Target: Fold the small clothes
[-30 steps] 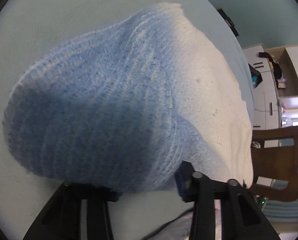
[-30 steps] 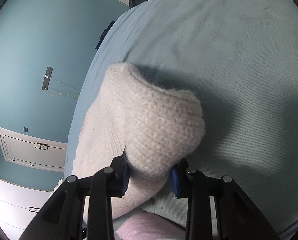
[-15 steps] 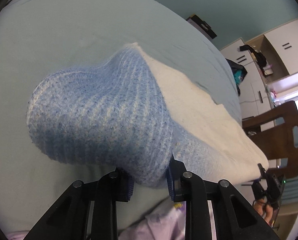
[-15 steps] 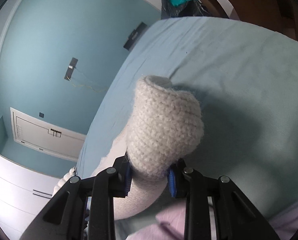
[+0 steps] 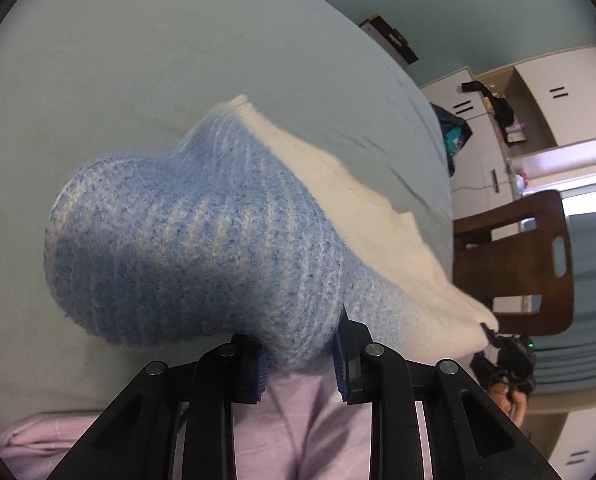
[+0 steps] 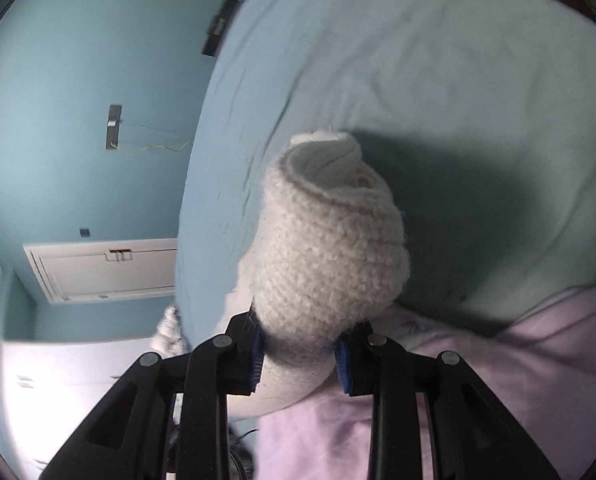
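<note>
A small knitted garment, blue at one end and cream at the other, is stretched in the air above a pale blue bed. My left gripper (image 5: 300,354) is shut on its blue end (image 5: 201,248); the cream part (image 5: 378,232) runs off to the right. My right gripper (image 6: 300,354) is shut on the cream end (image 6: 330,248), which bunches into a roll above the jaws. The other gripper (image 5: 506,356), held in a hand, shows small at the cream tip in the left wrist view.
The pale blue bed sheet (image 5: 137,80) (image 6: 418,80) lies under the garment. Lilac clothes (image 5: 310,420) (image 6: 498,380) lie below the grippers. A brown wooden chair (image 5: 514,264) and white cupboards (image 5: 558,92) stand at the right. A teal wall (image 6: 77,80) is at the left.
Both grippers have lifted the garment and drawn it back toward the lilac clothes. The cream end has bunched into a tighter roll. Both stay shut on it.
</note>
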Tool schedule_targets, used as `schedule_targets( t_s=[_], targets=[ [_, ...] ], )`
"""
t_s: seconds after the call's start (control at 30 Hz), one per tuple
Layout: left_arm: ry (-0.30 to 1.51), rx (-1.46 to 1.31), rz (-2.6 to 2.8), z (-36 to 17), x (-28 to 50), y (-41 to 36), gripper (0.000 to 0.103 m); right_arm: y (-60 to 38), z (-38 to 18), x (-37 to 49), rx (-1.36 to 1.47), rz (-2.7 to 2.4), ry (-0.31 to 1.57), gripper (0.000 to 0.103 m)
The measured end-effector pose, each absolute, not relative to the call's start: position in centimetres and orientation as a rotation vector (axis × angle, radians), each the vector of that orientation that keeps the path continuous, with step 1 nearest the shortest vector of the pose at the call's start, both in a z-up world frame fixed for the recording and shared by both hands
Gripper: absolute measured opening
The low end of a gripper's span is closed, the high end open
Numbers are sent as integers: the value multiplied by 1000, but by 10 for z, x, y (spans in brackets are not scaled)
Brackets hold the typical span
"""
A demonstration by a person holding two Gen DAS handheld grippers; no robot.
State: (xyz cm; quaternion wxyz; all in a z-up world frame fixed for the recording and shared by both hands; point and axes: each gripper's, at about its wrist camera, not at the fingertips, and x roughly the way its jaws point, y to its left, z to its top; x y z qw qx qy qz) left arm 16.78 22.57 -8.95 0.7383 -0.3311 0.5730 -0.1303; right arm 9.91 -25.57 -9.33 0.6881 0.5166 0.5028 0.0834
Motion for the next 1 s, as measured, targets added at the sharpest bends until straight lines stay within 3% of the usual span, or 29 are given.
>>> schedule_targets(
  t_s=[0.17,0.27,0.33,0.37,0.4,0.43,0.57,0.77,0.83,0.97,1.0],
  targets=[
    [1231,-812,-289,-70,253,231,25,-252,-88,165,1223,181,1143,25],
    [1199,-876,-231,-76,313,238,25,-249,-97,221,1287,157,1147,33],
    [1110,-841,-125,-77,339,246,48,-249,-115,261,1382,177,1077,57],
    [1092,-779,-37,-76,346,247,91,-249,-121,274,1403,215,1040,63],
    [1083,-746,8,-75,348,246,102,-248,-128,285,1420,243,1015,75],
    [1066,-706,27,-74,348,241,103,-248,-136,292,1425,229,1024,79],
    [1078,-379,23,-83,348,195,103,-249,-150,279,1258,140,1037,79],
    [1155,71,6,-151,339,123,103,-235,-162,253,780,64,1045,79],
    [1113,193,43,-169,331,108,103,-215,-166,258,713,127,1063,65],
    [1022,272,65,-177,316,97,103,-185,-178,272,594,126,1126,60],
    [1031,250,69,-177,316,98,103,-177,-182,275,560,114,1154,53]
  ],
)
